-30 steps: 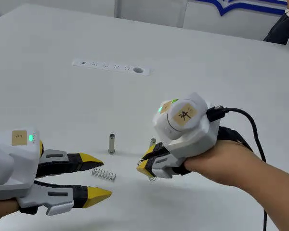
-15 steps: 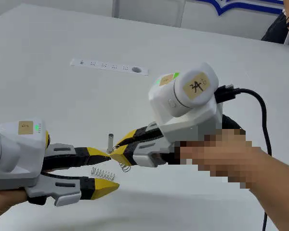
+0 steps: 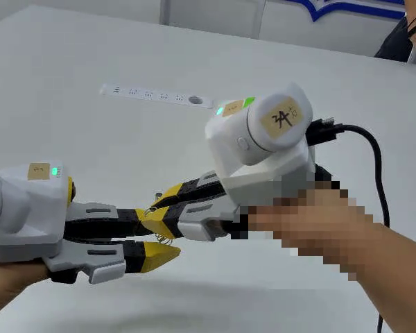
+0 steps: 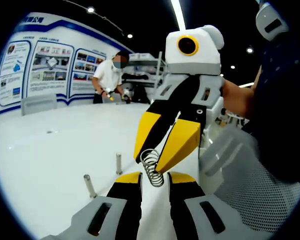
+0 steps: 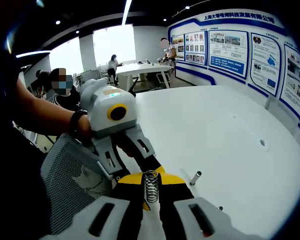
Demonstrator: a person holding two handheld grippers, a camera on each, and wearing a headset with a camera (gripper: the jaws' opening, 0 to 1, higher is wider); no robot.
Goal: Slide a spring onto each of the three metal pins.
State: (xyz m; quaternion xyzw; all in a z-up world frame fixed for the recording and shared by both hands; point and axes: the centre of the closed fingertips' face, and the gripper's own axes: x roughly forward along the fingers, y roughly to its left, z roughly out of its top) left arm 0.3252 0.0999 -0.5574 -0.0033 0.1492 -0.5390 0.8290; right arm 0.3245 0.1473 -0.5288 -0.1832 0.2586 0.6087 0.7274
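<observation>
A small coiled steel spring (image 4: 151,169) is clamped in the yellow tips of the right gripper (image 5: 151,179) above the white tabletop's (image 3: 90,152) near part, its free end set between the parted jaws of the left gripper (image 4: 155,180), with the upright metal pins (image 4: 119,163) beyond.

Spring (image 4: 152,168) before pins (image 4: 119,163), above table (image 4: 45,150)

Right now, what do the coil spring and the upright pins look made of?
The small grey wire coil spring looks like bare steel: thin, glinting turns. The short silver cylindrical pins seem metal too, smooth with a dull satin sheen.
</observation>
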